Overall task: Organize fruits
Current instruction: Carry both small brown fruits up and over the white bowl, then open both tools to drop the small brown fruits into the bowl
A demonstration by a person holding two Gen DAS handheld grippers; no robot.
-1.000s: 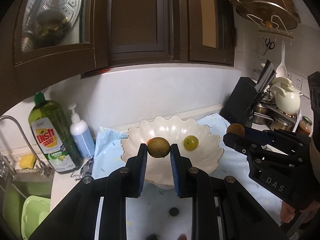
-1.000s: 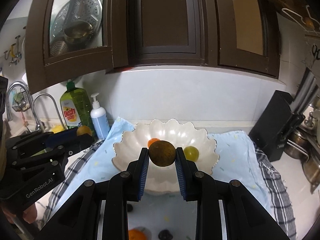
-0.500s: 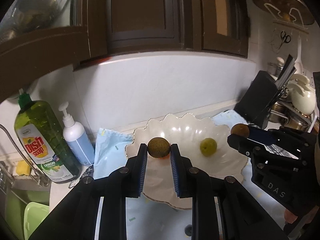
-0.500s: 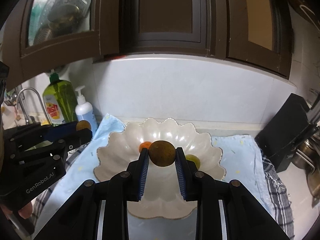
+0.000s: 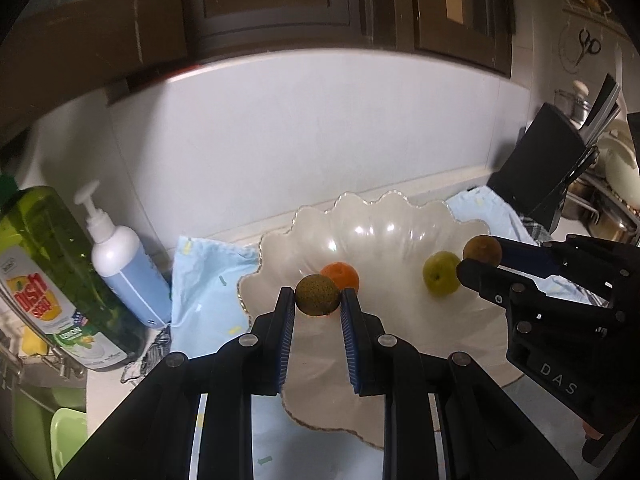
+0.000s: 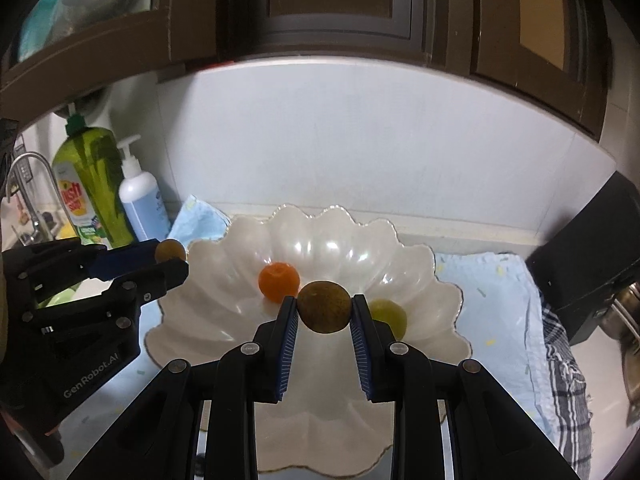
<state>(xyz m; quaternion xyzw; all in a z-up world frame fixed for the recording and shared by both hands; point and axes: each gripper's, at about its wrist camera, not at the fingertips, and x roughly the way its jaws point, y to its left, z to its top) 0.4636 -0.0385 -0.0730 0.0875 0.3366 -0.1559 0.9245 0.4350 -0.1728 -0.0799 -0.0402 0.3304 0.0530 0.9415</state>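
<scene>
The left gripper (image 5: 318, 300) pinches a brownish-green round fruit (image 5: 318, 295) over the left rim of a scalloped cream bowl (image 5: 384, 232). The right gripper (image 6: 324, 308) pinches a larger brown fruit (image 6: 325, 307) above the bowl's middle. In the bowl lie an orange (image 6: 279, 282) and a green fruit (image 5: 441, 279). The bowl sits on a pale blue cloth (image 5: 208, 276) on a kitchen counter, beneath dark wooden cabinets (image 6: 340, 4). At the counter's left edge stand a green "dish soap" bottle (image 5: 48, 280) and a pump bottle (image 5: 124, 264). The grippers read "GenRobot.AI" and "DAS".
</scene>
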